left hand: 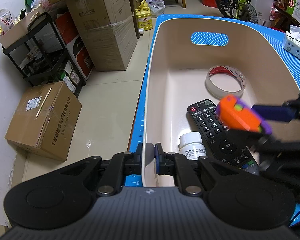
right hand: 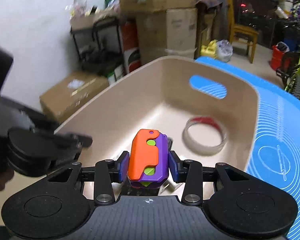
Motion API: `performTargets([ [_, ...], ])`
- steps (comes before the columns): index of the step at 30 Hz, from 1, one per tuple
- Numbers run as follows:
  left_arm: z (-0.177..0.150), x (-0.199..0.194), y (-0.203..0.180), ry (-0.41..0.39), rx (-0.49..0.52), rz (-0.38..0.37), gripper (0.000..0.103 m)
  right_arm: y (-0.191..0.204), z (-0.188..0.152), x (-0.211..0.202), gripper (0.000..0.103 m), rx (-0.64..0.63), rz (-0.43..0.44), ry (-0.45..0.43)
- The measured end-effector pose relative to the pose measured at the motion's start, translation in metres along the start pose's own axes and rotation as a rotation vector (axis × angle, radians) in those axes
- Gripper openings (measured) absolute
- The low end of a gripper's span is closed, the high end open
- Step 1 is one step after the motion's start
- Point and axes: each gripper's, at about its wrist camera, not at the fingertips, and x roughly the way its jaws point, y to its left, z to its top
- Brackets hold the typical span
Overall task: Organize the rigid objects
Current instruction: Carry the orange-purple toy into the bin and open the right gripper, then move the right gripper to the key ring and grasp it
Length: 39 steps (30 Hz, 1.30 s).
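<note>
A beige plastic bin point(left hand: 150, 92) point(right hand: 118, 108) stands on a blue mat point(left hand: 139, 120) point(right hand: 280, 140). Inside it lie a roll of clear tape point(left hand: 226, 83) point(right hand: 205, 138), a black remote control point(left hand: 216, 134) and a white pill bottle point(left hand: 192, 146). My left gripper point(left hand: 149, 153) is shut on the bin's near-left wall. My right gripper point(right hand: 149, 165) is shut on an orange and purple toy point(right hand: 148, 156) point(left hand: 242, 116), held above the bin's inside, over the remote. In the right wrist view the left gripper point(right hand: 78, 140) shows blurred at the bin's left rim.
Cardboard boxes point(left hand: 44, 118) point(left hand: 108, 30), a black shelf cart point(left hand: 46, 56) and a yellow jug point(left hand: 144, 18) stand on the floor to the left. A tissue pack point(left hand: 296, 44) lies on the mat at far right. A chair and a bicycle point(left hand: 240, 0) stand behind.
</note>
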Motion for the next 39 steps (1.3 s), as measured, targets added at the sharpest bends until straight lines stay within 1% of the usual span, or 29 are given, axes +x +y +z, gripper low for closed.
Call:
performTargets([
  [4,0.0,0.0,0.0,0.0,0.0,0.0,0.013,0.006,-0.005,0.012,0.048,-0.019,-0.002,0.08],
  [6,0.0,0.0,0.0,0.0,0.0,0.0,0.013,0.006,-0.01,0.017,0.048,-0.03,0.003,0.137],
  [7,0.0,0.0,0.0,0.0,0.002,0.001,0.013,0.007,-0.012,0.019,0.049,-0.024,0.004,0.146],
  [8,0.0,0.0,0.0,0.0,0.002,0.001,0.013,0.007,-0.011,0.017,0.052,-0.017,0.01,0.135],
  [10,0.0,0.0,-0.001,0.0,0.001,0.001,0.013,0.004,-0.01,0.012,0.057,-0.011,0.016,0.108],
  [11,0.0,0.0,-0.001,0.0,0.001,0.0,0.013,0.0,-0.012,0.007,0.063,-0.002,0.024,0.096],
  [12,0.0,0.0,-0.001,0.0,0.001,0.0,0.013,-0.004,-0.012,0.002,0.064,0.008,0.033,0.077],
  [14,0.0,0.0,-0.001,0.001,0.001,0.001,0.013,-0.011,-0.01,-0.01,0.064,0.013,0.057,0.022],
  [17,-0.001,0.0,-0.001,0.001,0.001,0.002,0.013,-0.026,-0.006,-0.034,0.064,0.018,0.054,-0.086],
  [20,-0.001,0.0,-0.002,0.001,0.001,0.004,0.013,-0.049,-0.005,-0.06,0.064,0.053,0.044,-0.173],
  [22,0.0,-0.001,-0.003,0.001,0.002,0.008,0.013,-0.064,-0.007,-0.071,0.064,0.061,0.014,-0.206],
  [24,-0.001,-0.001,-0.004,0.002,0.003,0.013,0.014,-0.079,-0.011,-0.077,0.064,0.07,-0.024,-0.217],
  [28,0.0,0.0,-0.004,0.004,0.004,0.019,0.014,-0.109,-0.027,-0.075,0.063,0.099,-0.061,-0.205],
  [32,0.002,-0.001,-0.005,0.008,0.006,0.028,0.014,-0.128,-0.046,-0.059,0.059,0.091,-0.079,-0.144],
  [35,0.003,-0.001,-0.006,0.01,0.008,0.037,0.015,-0.128,-0.058,-0.045,0.058,0.058,-0.088,-0.088],
  [39,0.002,0.0,-0.007,0.014,0.006,0.04,0.015,-0.121,-0.07,-0.027,0.058,0.02,-0.073,-0.025],
])
